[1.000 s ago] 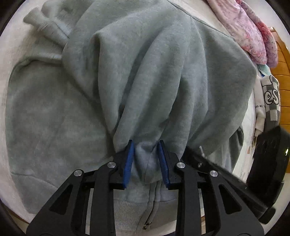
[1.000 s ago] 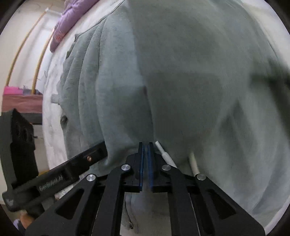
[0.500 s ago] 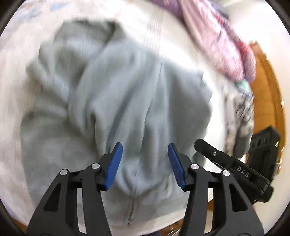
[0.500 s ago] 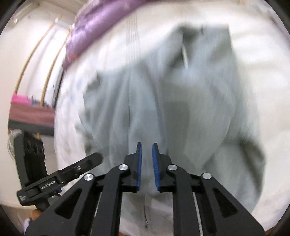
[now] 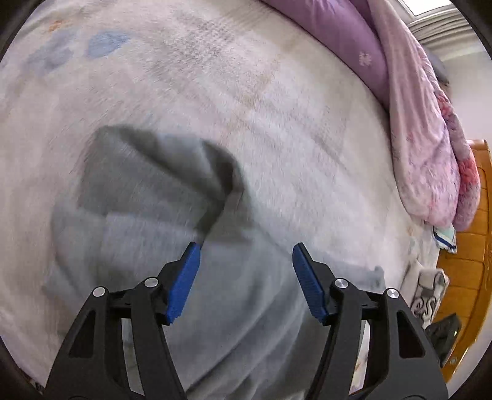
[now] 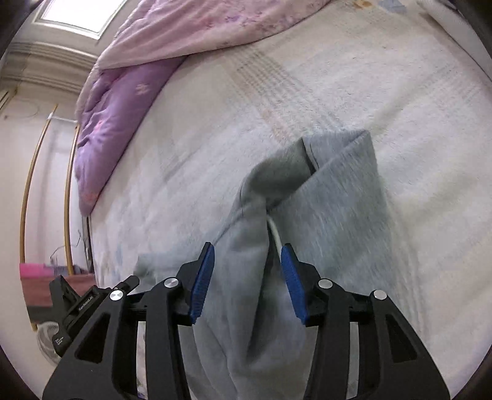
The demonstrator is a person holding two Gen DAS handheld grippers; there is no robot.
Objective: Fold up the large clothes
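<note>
Grey hoodie (image 5: 147,215) lies folded on the bed sheet (image 5: 246,92), a compact bundle w/ its far end toward the middle of the bed and its near end running under both grippers. In right wrist view the same hoodie (image 6: 338,200) shows two lapped panels meeting at a dark fold near the top, w/ a white drawcord (image 6: 275,235) emerging from the seam betw. them. Both views carry some motion blur, esp. on the fabric.

Left gripper (image 5: 246,264): blue pads (image 5: 184,283) wide apart, nothing betw. them; grey fabric shows below the gap but whether the tips touch it can't be told. Right gripper (image 6: 247,264): pads (image 6: 203,280) also spread apart, not clamped on anything; a raised ridge of hoodie cloth lies betw. them (contact w/ the pads unclear). Left gripper's black body is visible at lower left of right wrist view.

Surroundings: sheet is pale, fuzzy, w/ faint check pattern and a blue blotch (image 5: 104,44) at far left. Purple quilt (image 5: 338,40) and a pink floral blanket (image 5: 430,147) are heaped along the far edge, well apart from the hoodie. Orange wooden bed frame (image 5: 467,277) at right edge, w/ a white-grey printed garment (image 5: 427,295) just beside it. Right view also shows a window (image 6: 77,14) and gold curved rails (image 6: 30,172) at left.
</note>
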